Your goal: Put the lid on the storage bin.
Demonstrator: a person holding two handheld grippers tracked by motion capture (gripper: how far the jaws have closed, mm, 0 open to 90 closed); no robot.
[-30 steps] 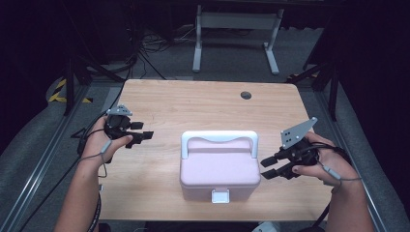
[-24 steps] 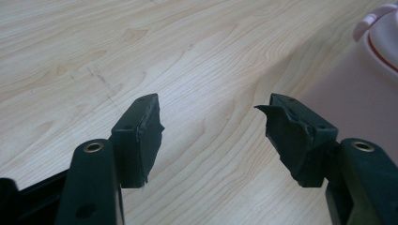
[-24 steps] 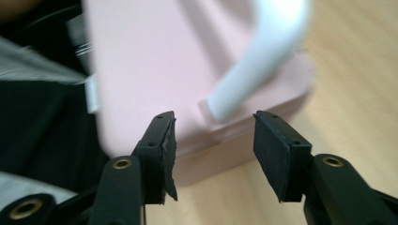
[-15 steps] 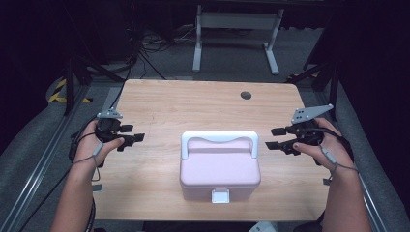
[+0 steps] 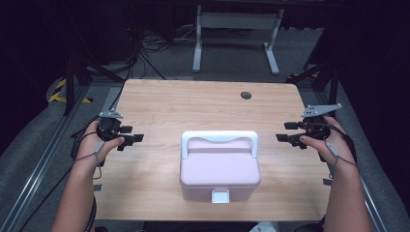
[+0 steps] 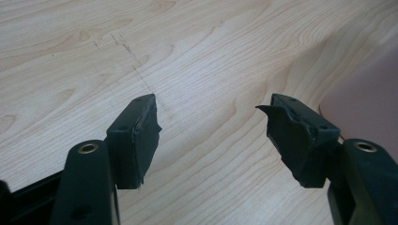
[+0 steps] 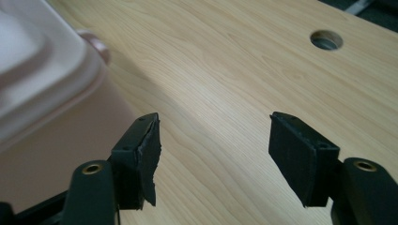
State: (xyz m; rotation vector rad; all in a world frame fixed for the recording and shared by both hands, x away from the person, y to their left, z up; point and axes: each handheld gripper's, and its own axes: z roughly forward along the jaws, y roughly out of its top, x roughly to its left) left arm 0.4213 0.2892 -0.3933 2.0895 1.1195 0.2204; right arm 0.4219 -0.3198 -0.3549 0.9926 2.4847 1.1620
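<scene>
Moved outward and a bit up-table since half a second back: both hands, each now further from the box and nearer the table's side edges. Box itself hasn't budged.

Wooden table, pale grain, round cable hole near the far edge, up ahead and off to the side of the right gripper. Same hole visible beyond the right jaws in the right gripper view.

Pink box with a white carry handle folded toward the far side and a small white latch on the near face. Sits between the two tools, well apart from each, lid shut. In the right gripper view, pink wall and lid just off the left jaw's side; in the left gripper view, only a pink corner beyond the right jaw.

Left gripper held in the left hand, jaws spread wide, nothing between them but bare wood, pointing toward the box.

Right gripper in the right hand, grey plate on top, jaws also wide apart and empty, aimed inward at the box.

Pads on both look chewed up, torn edges on the left gripper's pads.
</scene>
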